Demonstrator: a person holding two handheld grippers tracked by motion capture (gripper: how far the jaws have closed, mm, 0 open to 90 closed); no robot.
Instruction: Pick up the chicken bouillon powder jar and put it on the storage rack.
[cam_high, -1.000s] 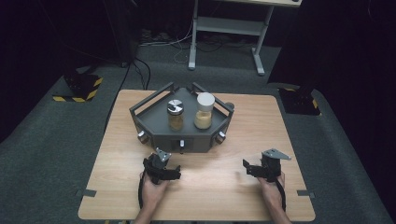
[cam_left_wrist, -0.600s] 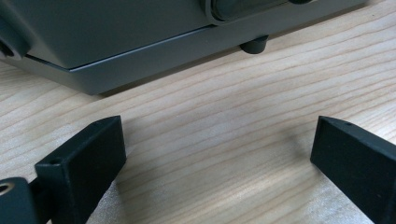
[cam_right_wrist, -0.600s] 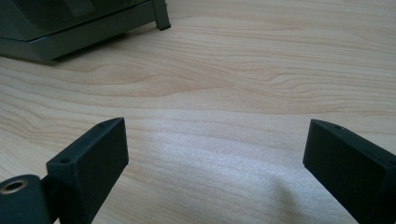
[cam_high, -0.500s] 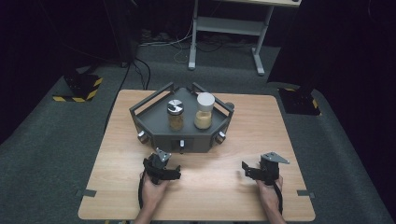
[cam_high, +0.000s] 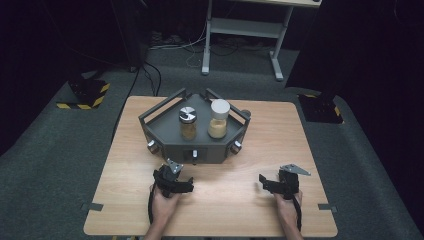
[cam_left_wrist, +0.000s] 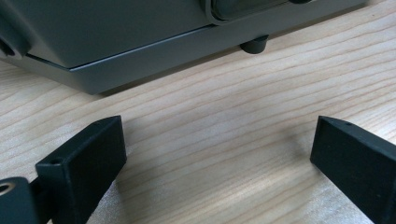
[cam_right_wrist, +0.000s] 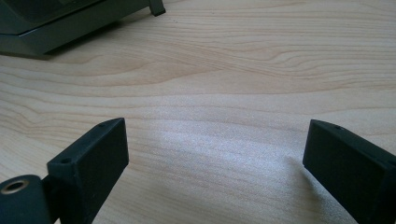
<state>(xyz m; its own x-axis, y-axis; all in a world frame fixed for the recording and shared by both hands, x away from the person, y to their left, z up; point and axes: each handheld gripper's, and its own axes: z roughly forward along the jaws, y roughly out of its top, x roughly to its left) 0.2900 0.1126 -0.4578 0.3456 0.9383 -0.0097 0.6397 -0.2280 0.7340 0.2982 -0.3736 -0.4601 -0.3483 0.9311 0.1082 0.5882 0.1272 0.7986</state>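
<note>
A dark grey angular stand (cam_high: 172, 145) sits at the back middle of the wooden table (cam_high: 240, 200). Two jars stand on it: one with a silver lid (cam_high: 187, 123) on the left, one with a white lid (cam_high: 218, 118) on the right, both part full of tan stuff. My left gripper (cam_high: 179, 186) rests near the front, just below the stand, open and empty; its view has the stand's base (cam_left_wrist: 116, 42) close ahead. Open and empty too, my right gripper (cam_high: 265, 183) lies at the front right, pointing left, with the stand's corner (cam_right_wrist: 51, 23) far off.
A black foot of the stand (cam_left_wrist: 253, 45) rests on the wood ahead of the left gripper. Knobs (cam_high: 151, 145) stick out from the stand's front faces. Beyond the table is grey carpet, a metal frame (cam_high: 245, 30) and yellow-black striped blocks (cam_high: 85, 95).
The right gripper has shifted slightly toward the left and forward. The left gripper and the jars have not visibly moved.
</note>
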